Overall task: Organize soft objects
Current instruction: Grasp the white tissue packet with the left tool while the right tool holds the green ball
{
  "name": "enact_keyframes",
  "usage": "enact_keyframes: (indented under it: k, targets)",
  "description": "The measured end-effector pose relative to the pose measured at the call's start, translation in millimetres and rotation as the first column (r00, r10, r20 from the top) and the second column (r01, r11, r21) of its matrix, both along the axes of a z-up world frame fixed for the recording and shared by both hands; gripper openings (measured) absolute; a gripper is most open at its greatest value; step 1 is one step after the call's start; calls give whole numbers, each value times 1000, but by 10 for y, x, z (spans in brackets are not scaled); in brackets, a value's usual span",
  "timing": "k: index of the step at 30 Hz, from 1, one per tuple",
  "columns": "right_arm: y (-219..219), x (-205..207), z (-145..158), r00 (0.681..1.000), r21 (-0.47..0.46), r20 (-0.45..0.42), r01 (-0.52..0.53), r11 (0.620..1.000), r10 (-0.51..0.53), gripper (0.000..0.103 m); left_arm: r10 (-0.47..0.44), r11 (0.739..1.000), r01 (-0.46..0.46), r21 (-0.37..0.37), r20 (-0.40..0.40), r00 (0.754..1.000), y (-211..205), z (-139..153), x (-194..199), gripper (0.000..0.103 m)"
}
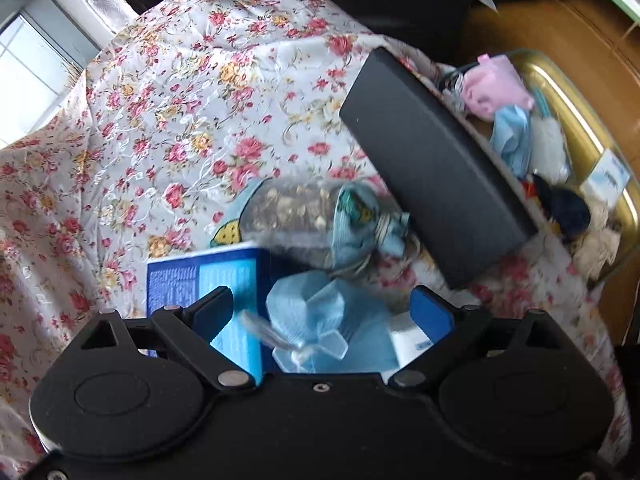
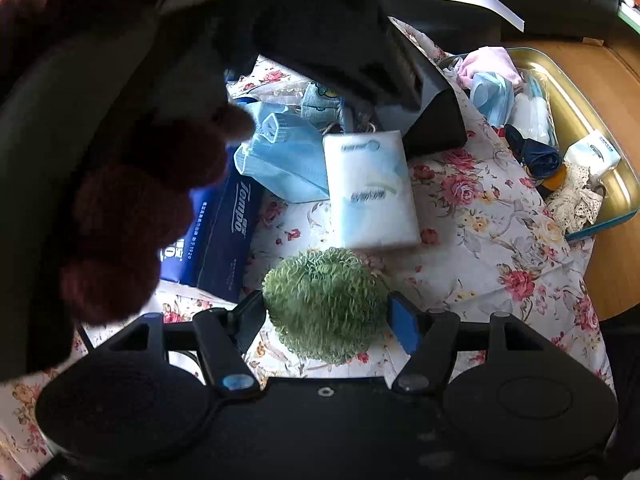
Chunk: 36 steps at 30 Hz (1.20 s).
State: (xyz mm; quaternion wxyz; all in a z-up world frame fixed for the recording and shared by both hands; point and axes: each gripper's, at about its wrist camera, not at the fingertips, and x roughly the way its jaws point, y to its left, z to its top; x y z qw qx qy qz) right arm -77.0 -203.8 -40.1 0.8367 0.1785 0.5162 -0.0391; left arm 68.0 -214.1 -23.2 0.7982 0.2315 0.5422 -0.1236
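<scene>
My left gripper (image 1: 324, 312) is open above a crumpled light blue face mask (image 1: 320, 320) that lies on a blue Tempo tissue pack (image 1: 204, 280). Beyond them lies a blue patterned pouch tied with cord (image 1: 360, 220). My right gripper (image 2: 326, 316) is open, its fingers on either side of a fuzzy green ball (image 2: 326, 304) on the floral cloth. Ahead of it lie a white tissue packet (image 2: 370, 192), the blue mask (image 2: 284, 160) and the Tempo pack (image 2: 224, 236). A gold tray (image 2: 592, 120) at the right holds a pink cloth, a blue mask, dark socks and lace.
A black box (image 1: 436, 164) stands tilted between the pile and the gold tray (image 1: 580, 120). The floral tablecloth (image 1: 180, 100) covers the table. The person's dark red sleeve and the left gripper's body (image 2: 120, 200) fill the left of the right wrist view. Wooden floor lies beyond the tray.
</scene>
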Motion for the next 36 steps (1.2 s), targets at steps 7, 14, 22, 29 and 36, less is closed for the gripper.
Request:
enact_keyframes:
  k: [7, 14, 22, 29, 36]
  targets:
    - [21, -105, 89, 1000, -10, 19, -14, 1000, 14, 66, -1, 1000, 1, 4, 9, 1000, 33, 94, -85, 92]
    - [-37, -226, 215, 999, -13, 50, -7, 1000, 7, 66, 48, 997, -46, -56, 29, 998, 135, 265, -119, 92]
    - [-173, -396, 440, 999, -4, 52, -14, 1000, 14, 65, 121, 984, -114, -138, 40, 992, 322, 468, -195, 92]
    - [-510, -623, 645, 997, 58, 74, 19, 998, -23, 66, 82, 980, -85, -179, -27, 996, 214, 322, -414, 92]
    - [-598, -683, 574, 998, 71, 55, 40, 997, -44, 65, 21, 985, -32, -170, -67, 998, -50, 58, -458, 92]
